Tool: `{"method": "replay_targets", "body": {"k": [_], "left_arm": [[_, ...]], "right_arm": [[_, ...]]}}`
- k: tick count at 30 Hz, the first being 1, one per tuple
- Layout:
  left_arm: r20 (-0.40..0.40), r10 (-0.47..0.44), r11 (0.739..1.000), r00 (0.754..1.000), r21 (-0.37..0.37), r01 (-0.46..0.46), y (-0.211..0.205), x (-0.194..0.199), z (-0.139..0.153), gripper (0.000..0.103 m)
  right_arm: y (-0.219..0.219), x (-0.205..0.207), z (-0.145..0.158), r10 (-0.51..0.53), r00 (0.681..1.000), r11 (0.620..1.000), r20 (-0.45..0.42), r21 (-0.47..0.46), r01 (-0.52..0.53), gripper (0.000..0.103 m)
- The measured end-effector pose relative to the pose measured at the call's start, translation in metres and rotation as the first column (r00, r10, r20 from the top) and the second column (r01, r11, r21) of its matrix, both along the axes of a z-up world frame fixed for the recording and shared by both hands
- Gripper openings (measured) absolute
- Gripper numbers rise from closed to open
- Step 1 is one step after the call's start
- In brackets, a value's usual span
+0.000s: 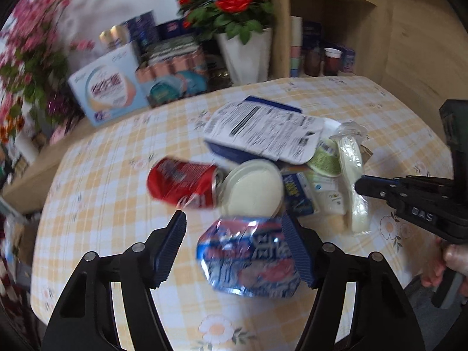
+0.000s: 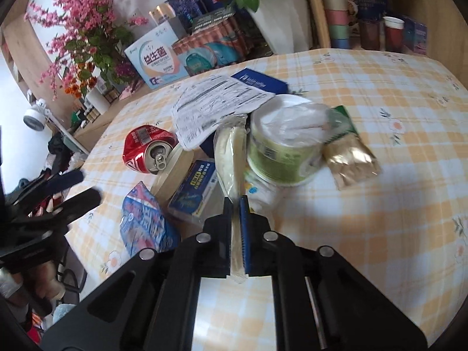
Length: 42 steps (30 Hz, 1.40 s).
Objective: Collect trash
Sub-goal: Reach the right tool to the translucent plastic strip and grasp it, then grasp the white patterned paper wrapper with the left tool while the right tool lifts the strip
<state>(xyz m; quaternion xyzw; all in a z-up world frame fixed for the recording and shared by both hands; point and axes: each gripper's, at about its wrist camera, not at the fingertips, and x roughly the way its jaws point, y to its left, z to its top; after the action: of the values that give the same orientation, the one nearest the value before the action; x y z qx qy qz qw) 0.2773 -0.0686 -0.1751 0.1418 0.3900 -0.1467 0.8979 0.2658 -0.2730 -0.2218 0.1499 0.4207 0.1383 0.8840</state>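
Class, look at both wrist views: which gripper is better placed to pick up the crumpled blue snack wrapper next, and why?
Left. The left gripper is open with the blue wrapper between its fingers. The right gripper is already shut on a pale plastic sleeve, so it is occupied.

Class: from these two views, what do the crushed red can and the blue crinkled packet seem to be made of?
Crushed red can: thin metal, probably aluminium, shown by its dented glossy wall and bare silvery top with pull tab.
Blue crinkled packet: shiny plastic or foil film, judging by sharp creases and bright glints.

Bare tablecloth (image 2: pixel 365 219) lies open right of the trash pile, which the green tub (image 2: pixel 280 158) crowds.
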Motion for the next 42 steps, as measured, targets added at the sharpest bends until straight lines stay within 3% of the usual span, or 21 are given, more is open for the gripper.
{"method": "replay_targets", "body": {"k": [3, 8, 16, 19, 21, 22, 24, 26, 29, 31, 35, 42], "left_arm": [[0.051, -0.089, 0.993, 0.995, 0.085, 0.084, -0.037, 0.008, -0.003, 0.066], [0.049, -0.183, 0.97, 0.982, 0.172, 0.172, -0.085, 0.027, -0.02, 0.066], [0.068, -0.243, 0.911, 0.968, 0.359, 0.204, -0.131, 0.062, -0.05, 0.066], [0.067, -0.27, 0.894, 0.961, 0.387, 0.224, -0.136, 0.067, -0.053, 0.053], [0.061, -0.276, 0.891, 0.959, 0.391, 0.231, -0.134, 0.071, -0.051, 0.015], [0.077, -0.269, 0.893, 0.96, 0.394, 0.219, -0.131, 0.069, -0.048, 0.013], [0.119, -0.264, 0.904, 0.957, 0.377, 0.202, -0.123, 0.067, -0.035, 0.005], [0.167, -0.238, 0.926, 0.957, 0.336, 0.172, -0.109, 0.069, -0.015, 0.003], [0.195, -0.122, 0.976, 0.973, 0.204, 0.082, -0.072, 0.084, 0.02, 0.001], [0.19, -0.039, 0.994, 0.981, 0.112, 0.018, -0.046, 0.096, 0.039, 0.001], [0.182, 0.066, 0.998, 0.981, -0.014, -0.065, 0.0, 0.105, 0.071, 0.001], [0.128, 0.122, 0.978, 0.984, -0.185, -0.097, 0.053, 0.082, 0.11, 0.001]], "right_arm": [[-0.022, -0.013, 0.003, -0.044, 0.999, 0.999, 0.0, 0.02, 0.044, 0.009], [-0.054, -0.023, 0.006, -0.108, 0.994, 0.994, 0.003, 0.032, 0.108, 0.009], [-0.086, -0.032, 0.008, -0.163, 0.987, 0.986, 0.004, 0.049, 0.162, 0.009], [-0.091, -0.032, 0.009, -0.166, 0.986, 0.985, 0.005, 0.059, 0.165, 0.009], [-0.092, -0.034, 0.01, -0.166, 0.986, 0.984, 0.006, 0.061, 0.165, 0.009], [-0.092, -0.035, 0.01, -0.166, 0.986, 0.984, 0.007, 0.062, 0.166, 0.009], [-0.092, -0.034, 0.011, -0.167, 0.986, 0.984, 0.009, 0.066, 0.166, 0.009], [-0.09, -0.034, 0.013, -0.165, 0.986, 0.984, 0.013, 0.068, 0.164, 0.009], [-0.086, -0.035, 0.017, -0.159, 0.987, 0.985, 0.022, 0.071, 0.158, 0.009], [-0.082, -0.036, 0.021, -0.154, 0.988, 0.986, 0.028, 0.071, 0.152, 0.009], [-0.072, -0.038, 0.033, -0.141, 0.989, 0.988, 0.045, 0.069, 0.137, 0.009], [-0.055, -0.047, 0.055, -0.116, 0.99, 0.992, 0.077, 0.058, 0.112, 0.009]]}}
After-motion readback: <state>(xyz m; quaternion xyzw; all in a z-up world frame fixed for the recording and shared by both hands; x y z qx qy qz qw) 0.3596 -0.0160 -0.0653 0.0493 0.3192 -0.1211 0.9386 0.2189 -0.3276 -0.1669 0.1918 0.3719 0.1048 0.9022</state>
